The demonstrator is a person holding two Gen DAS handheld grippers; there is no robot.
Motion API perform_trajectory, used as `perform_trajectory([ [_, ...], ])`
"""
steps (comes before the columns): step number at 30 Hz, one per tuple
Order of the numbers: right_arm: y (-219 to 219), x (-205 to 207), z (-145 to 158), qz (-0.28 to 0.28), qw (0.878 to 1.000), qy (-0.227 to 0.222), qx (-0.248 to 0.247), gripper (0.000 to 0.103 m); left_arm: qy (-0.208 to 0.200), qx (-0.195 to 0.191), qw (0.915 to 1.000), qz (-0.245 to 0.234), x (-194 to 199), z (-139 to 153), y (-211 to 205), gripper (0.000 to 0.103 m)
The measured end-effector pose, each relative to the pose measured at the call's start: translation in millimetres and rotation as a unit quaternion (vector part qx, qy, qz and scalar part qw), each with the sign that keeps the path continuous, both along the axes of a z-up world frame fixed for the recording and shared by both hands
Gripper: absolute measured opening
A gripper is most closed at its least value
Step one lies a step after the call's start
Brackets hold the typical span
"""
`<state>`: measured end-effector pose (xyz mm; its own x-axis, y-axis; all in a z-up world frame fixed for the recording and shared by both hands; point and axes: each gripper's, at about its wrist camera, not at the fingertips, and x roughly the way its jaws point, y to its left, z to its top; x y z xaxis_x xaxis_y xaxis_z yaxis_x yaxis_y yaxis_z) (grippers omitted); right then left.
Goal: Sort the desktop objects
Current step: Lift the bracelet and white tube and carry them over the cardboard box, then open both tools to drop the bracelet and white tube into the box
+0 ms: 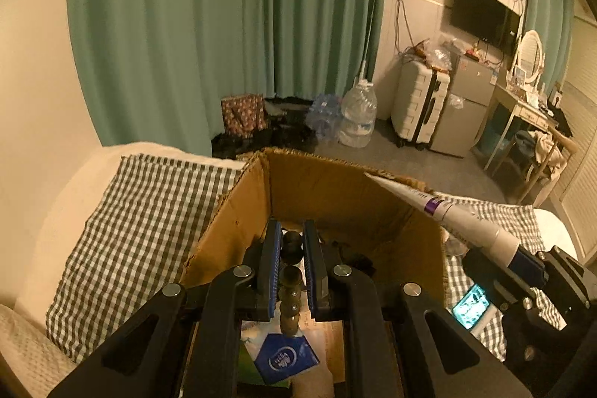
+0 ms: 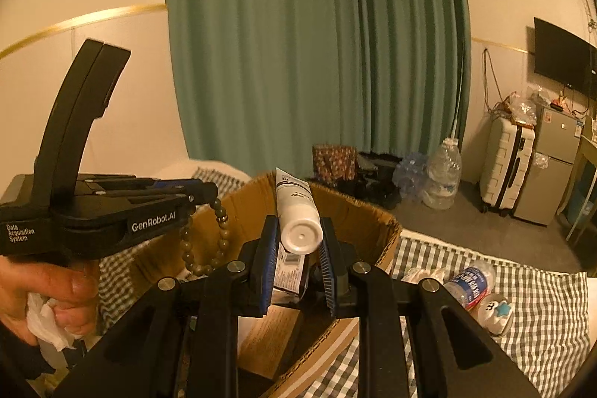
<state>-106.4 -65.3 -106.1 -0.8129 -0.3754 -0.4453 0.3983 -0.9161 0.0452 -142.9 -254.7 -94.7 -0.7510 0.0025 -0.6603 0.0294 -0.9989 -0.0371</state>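
Observation:
An open cardboard box (image 1: 328,189) stands on a checked cloth; it also shows in the right wrist view (image 2: 369,222). My left gripper (image 1: 291,248) is shut on a dark bead bracelet (image 1: 291,290), which hangs over the box's inside; the bracelet (image 2: 209,241) hangs in a loop in the right wrist view. My right gripper (image 2: 298,241) is shut on a white tube (image 2: 296,215) by its cap end, pointing up over the box. The tube (image 1: 440,211) reaches over the box's right rim in the left wrist view.
Inside the box lie a blue packet (image 1: 285,357) and papers. On the checked cloth (image 2: 541,316) to the right lie a small water bottle (image 2: 472,282), a round white toy (image 2: 494,314) and a lit phone (image 1: 471,306). Green curtains, a suitcase and water jugs stand behind.

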Motion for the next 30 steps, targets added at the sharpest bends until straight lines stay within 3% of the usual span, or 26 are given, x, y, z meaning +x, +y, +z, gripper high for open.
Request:
perform_trajectory([
  [15, -13.6, -69.5, -51.8, 0.010, 0.992, -0.115, 0.048, 0.021, -0.092, -0.019, 0.9955, 0.009, -42.1, -53.6, -3.6, 0.011],
  [23, -7.5, -69.3, -54.2, 0.003, 0.992, -0.117, 0.044, 0.021, -0.082, -0.017, 0.9965, 0.009, -38.6, -45.5, -3.9, 0.017],
  [25, -6.7, -69.2, -50.9, -0.001, 0.993, -0.112, 0.038, 0.021, -0.076, -0.015, 0.9970, 0.008, -37.7, -39.9, -2.4, 0.023],
  [30, 7.5, -54.7, -34.8, -0.009, 0.994, -0.100, 0.047, 0.021, -0.053, -0.006, 0.9986, 0.005, -34.9, -18.6, 10.5, 0.023],
])
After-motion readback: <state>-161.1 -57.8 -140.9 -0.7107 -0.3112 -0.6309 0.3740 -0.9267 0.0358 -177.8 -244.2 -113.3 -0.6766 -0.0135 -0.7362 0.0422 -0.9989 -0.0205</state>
